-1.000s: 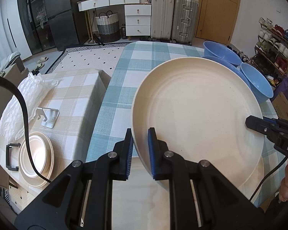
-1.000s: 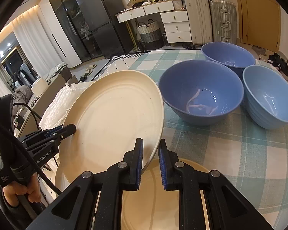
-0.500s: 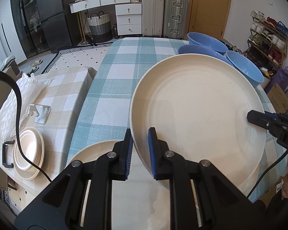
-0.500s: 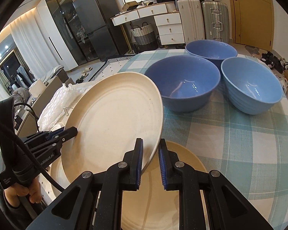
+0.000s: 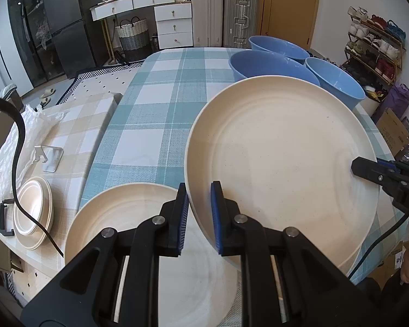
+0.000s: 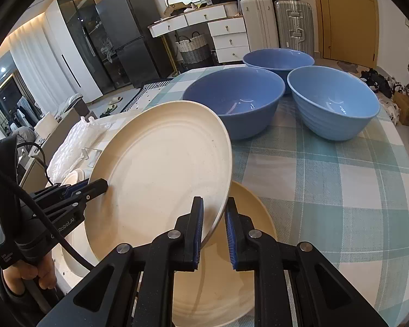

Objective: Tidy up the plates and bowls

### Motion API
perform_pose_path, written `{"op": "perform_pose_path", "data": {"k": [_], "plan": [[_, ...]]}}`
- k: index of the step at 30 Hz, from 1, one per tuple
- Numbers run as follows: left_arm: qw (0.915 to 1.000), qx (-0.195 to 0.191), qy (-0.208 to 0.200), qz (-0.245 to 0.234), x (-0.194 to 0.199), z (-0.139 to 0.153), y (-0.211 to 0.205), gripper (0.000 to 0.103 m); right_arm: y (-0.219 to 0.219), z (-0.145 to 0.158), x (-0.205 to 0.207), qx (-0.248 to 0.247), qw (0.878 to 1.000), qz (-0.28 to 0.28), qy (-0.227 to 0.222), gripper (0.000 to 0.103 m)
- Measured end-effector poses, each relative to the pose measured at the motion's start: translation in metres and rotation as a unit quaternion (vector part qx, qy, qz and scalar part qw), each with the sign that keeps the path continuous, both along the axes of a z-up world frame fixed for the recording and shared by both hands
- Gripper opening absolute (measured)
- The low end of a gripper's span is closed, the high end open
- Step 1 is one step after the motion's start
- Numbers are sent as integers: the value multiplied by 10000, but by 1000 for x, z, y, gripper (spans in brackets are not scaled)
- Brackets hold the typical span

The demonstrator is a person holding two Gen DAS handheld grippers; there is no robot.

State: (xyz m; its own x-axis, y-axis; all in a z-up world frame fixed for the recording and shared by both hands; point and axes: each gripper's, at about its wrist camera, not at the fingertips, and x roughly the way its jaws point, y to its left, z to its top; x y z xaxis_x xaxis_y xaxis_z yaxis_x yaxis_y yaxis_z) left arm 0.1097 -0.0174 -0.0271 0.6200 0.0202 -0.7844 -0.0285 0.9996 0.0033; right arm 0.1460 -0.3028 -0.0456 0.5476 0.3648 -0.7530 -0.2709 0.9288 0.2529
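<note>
Both your grippers have carried the large cream plate point(image 5: 280, 163) back toward the near table edge, so a second cream plate point(image 5: 128, 212) lying flat beneath it now shows far more of its face. You hold the raised plate tilted above the teal checked tablecloth point(image 5: 161, 114): your left gripper point(image 5: 199, 218) is clamped on one side of its rim, your right gripper point(image 6: 214, 231) clamped on the opposite side. Its face is matte, faintly speckled, with shallow concentric rings. Three blue bowls point(image 6: 235, 100) stand grouped at the far end of the table, one partly hidden behind the plate in the left wrist view. On a lower beige checked surface, a small stack of cream dishes point(image 5: 32, 215) sits; their exact number is hard to tell.
</note>
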Motion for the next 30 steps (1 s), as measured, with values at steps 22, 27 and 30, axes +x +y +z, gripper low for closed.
{"op": "perform_pose_path", "data": {"k": [22,27,30], "plan": [[9996,151,158,-168,-18,-36,-34,15,-21,-27,-23,-185,9996,-134,140,16],[9994,197,193,-207,-21,-42,-40,15,-24,-34,-27,-168,9995,-168,208,16],[9993,233,192,-228,-23,-45,-43,15,-24,-37,-29,-225,9994,-175,219,16]]}}
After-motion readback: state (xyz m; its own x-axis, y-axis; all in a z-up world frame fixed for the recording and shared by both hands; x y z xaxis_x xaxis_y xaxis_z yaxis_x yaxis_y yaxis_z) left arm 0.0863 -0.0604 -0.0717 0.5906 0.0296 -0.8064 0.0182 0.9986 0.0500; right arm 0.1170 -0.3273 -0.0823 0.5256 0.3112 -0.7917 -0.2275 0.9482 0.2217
